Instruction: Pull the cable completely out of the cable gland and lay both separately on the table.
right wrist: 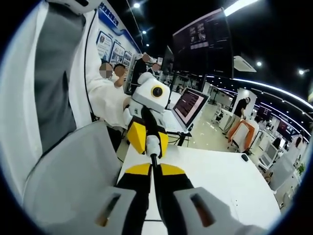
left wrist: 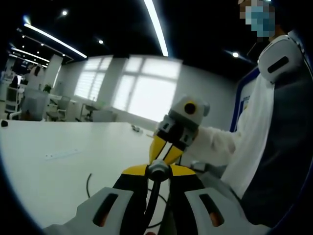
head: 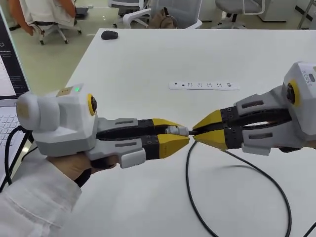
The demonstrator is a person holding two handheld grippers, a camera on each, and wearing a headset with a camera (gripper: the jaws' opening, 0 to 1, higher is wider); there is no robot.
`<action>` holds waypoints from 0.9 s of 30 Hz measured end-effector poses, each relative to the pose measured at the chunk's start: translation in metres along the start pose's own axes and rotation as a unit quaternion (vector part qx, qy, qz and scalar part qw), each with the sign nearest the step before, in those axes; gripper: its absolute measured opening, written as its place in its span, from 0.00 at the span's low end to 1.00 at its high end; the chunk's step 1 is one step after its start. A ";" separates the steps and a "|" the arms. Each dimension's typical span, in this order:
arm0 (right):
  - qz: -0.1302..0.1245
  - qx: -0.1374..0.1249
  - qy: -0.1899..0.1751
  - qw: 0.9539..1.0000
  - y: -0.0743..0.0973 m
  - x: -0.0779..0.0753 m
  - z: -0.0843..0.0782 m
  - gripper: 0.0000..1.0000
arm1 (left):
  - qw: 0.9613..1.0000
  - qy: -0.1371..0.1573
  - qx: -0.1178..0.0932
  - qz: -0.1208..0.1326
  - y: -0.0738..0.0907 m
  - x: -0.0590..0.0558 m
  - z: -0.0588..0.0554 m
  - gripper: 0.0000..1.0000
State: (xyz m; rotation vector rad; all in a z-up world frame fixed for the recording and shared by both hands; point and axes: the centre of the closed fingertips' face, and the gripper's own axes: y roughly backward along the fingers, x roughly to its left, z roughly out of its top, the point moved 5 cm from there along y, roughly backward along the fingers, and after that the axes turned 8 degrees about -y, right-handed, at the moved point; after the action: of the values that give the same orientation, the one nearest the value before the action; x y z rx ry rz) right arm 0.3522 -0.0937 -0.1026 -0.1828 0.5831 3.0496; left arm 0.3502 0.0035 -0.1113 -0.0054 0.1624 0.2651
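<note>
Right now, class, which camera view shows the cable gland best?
The head view: the cable gland sits side-on between the left gripper's yellow tips, with the cable leaving it. The left gripper view sees it end-on, up close; the right gripper view sees it small, pale and head-on.

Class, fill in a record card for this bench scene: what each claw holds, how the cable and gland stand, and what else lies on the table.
left claw: shut on the cable gland
right claw: shut on the cable, close beside the gland
cable and gland: joined, held above the table
cable slack: loops on the table toward the near edge
also on table: power strip, mouse
task state: cable not yet pulled out
</note>
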 end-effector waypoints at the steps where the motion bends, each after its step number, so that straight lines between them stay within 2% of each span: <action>1: 0.000 0.000 0.000 1.000 0.000 0.000 0.000 0.03 | 1.000 0.001 0.000 0.000 0.000 0.000 0.000 0.17; 10: -0.001 0.003 -0.001 1.000 0.000 0.001 -0.002 0.03 | 1.000 0.006 0.001 0.001 0.000 0.001 -0.002 0.17; 18: -0.016 0.007 -0.013 1.000 0.010 -0.002 -0.010 0.03 | 1.000 0.015 0.001 0.006 0.006 0.002 -0.003 0.17; 27: -0.033 0.016 -0.030 0.999 0.021 -0.003 -0.022 0.03 | 1.000 0.019 0.013 0.012 0.014 0.005 -0.007 0.17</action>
State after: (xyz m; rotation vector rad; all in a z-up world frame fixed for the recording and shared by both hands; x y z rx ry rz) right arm 0.3568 -0.1215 -0.1149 -0.1056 0.6100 2.9688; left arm 0.3507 0.0180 -0.1185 0.0173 0.2048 0.2871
